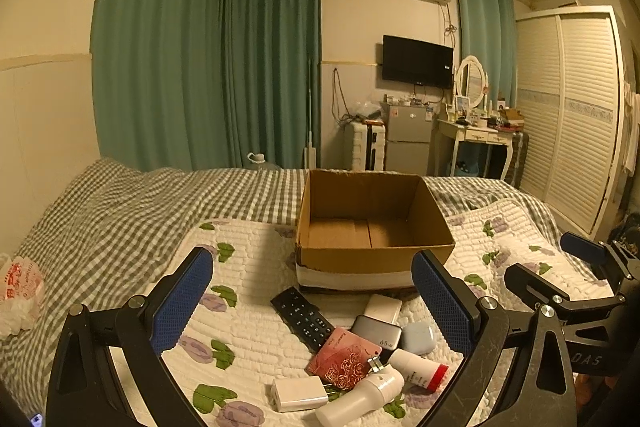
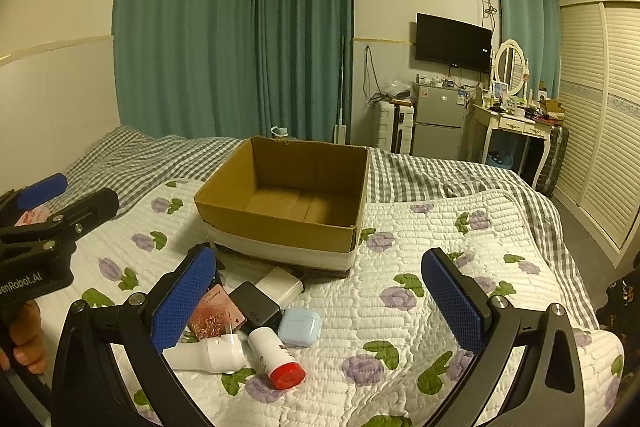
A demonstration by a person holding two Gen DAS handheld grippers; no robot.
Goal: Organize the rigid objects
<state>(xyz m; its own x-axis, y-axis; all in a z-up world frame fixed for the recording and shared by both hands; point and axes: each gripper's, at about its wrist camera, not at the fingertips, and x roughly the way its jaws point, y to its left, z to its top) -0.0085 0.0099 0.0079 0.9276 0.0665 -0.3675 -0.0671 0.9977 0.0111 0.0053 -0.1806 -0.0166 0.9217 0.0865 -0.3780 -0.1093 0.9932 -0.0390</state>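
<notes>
An open, empty cardboard box [image 1: 374, 259] [image 2: 280, 223] stands on the quilted bed. In front of it lies a heap: a black remote [image 1: 303, 317], a grey 65W charger [image 1: 378, 331] [image 2: 254, 303], a white adapter [image 1: 383, 308] [image 2: 280, 285], a pale blue earbud case [image 1: 418, 337] [image 2: 300, 327], a pink card box [image 1: 344, 357] [image 2: 214, 315], a red-capped white tube [image 1: 420, 369] [image 2: 276, 357], a white bottle [image 1: 360, 401] [image 2: 206, 355] and a white plug block [image 1: 298, 393]. My left gripper [image 1: 316, 307] and right gripper [image 2: 320, 301] are open and empty above the heap.
The bed has a floral quilt [image 2: 400, 267] over a checked sheet [image 1: 120, 211]. A plastic bag [image 1: 18, 293] lies at the left. Behind the bed are green curtains, a fridge [image 2: 438, 121], a dressing table [image 2: 516, 125] and a louvred wardrobe [image 2: 600, 107].
</notes>
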